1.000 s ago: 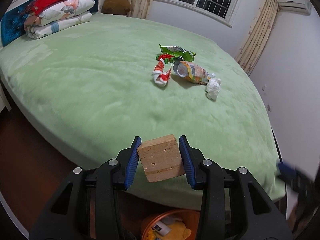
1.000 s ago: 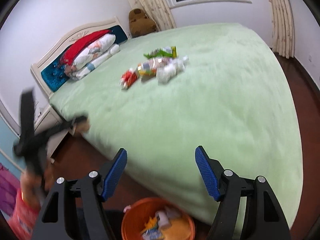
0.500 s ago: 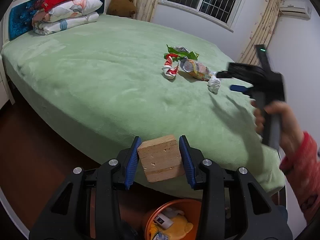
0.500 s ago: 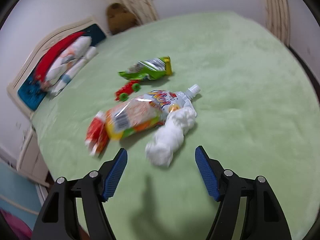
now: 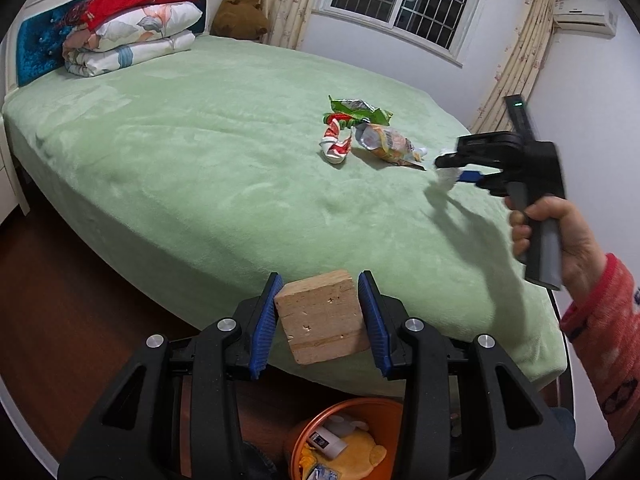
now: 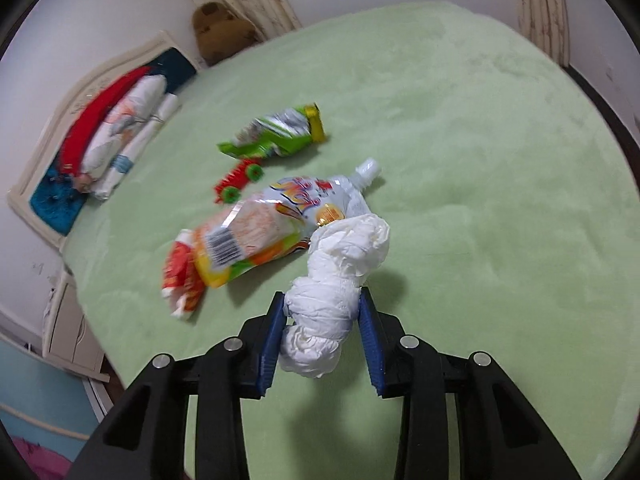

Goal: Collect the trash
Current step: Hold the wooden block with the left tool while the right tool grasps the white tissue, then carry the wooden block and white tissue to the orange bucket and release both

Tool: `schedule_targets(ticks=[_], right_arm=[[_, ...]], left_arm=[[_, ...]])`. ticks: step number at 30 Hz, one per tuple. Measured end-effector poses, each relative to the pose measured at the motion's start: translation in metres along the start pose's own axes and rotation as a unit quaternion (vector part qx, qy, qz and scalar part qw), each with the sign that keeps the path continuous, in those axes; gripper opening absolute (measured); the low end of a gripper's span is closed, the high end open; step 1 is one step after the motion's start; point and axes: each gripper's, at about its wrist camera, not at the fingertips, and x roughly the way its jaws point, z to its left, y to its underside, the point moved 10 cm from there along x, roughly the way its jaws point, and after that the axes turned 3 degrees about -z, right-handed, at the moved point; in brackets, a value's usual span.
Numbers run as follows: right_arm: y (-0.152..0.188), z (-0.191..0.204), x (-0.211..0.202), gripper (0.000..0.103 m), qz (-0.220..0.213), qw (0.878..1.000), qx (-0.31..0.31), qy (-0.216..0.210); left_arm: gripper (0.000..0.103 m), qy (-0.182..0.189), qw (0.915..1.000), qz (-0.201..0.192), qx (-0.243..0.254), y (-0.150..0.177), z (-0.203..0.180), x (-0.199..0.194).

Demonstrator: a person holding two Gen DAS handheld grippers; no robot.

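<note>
My left gripper (image 5: pixel 318 280) is shut on a pale wooden block (image 5: pixel 322 316), held over the bed's near edge. Below it on the floor stands an orange bin (image 5: pixel 344 440) with trash inside. My right gripper (image 6: pixel 321 296) is out over the green bed, its jaws closing on a white crumpled paper wad (image 6: pixel 344 256); both blue pads touch the wad's sides. Just beyond lie an orange snack bag (image 6: pixel 248 240), a white drink pouch (image 6: pixel 320 196), a green wrapper (image 6: pixel 280 136) and a red-and-white wrapper (image 6: pixel 182 276). The left wrist view shows the right gripper (image 5: pixel 452 164) from the side.
The green blanket (image 5: pixel 180 152) covers a wide bed. Folded quilts (image 5: pixel 128 36) and a brown plush toy (image 5: pixel 240 12) sit by the headboard. A red toy car (image 6: pixel 238 178) lies among the wrappers. A hand in a red sleeve (image 5: pixel 560 232) holds the right gripper. Dark wooden floor lies at left.
The right gripper swung from beside the bed out over it to the white wad, and its jaws narrowed around the wad. The left gripper kept the block.
</note>
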Motion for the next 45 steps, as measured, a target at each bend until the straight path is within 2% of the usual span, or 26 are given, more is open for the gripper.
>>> schedule_targets(ticks=[11,18,23,32,39,45], right_arm=[[0.033,0.001,-0.127,0.036,-0.07,0.994,-0.066,-0.048],[0.076,0.001,-0.202,0.036,-0.108,0.986,-0.107,-0.068],[0.111,0.002,-0.233,0.036,-0.117,0.981,-0.13,-0.078],[0.176,0.001,-0.246,0.036,-0.102,0.978,-0.164,-0.081],[0.226,-0.01,-0.226,0.036,-0.054,0.982,-0.166,-0.078],[0.272,-0.024,-0.197,0.036,0.007,0.984,-0.16,-0.073]], left_arm=[[0.039,0.016,0.9994,-0.01,0.03,-0.001,-0.038,-0.024],[0.039,0.035,0.9976,-0.023,0.056,0.0,-0.07,-0.048],[0.039,0.052,0.996,-0.022,0.07,0.009,-0.088,-0.064],[0.039,0.067,0.9938,0.005,0.088,0.047,-0.105,-0.076],[0.039,0.064,0.9929,0.064,0.077,0.097,-0.101,-0.057],[0.039,0.057,0.9876,0.128,0.072,0.144,-0.099,-0.028]])
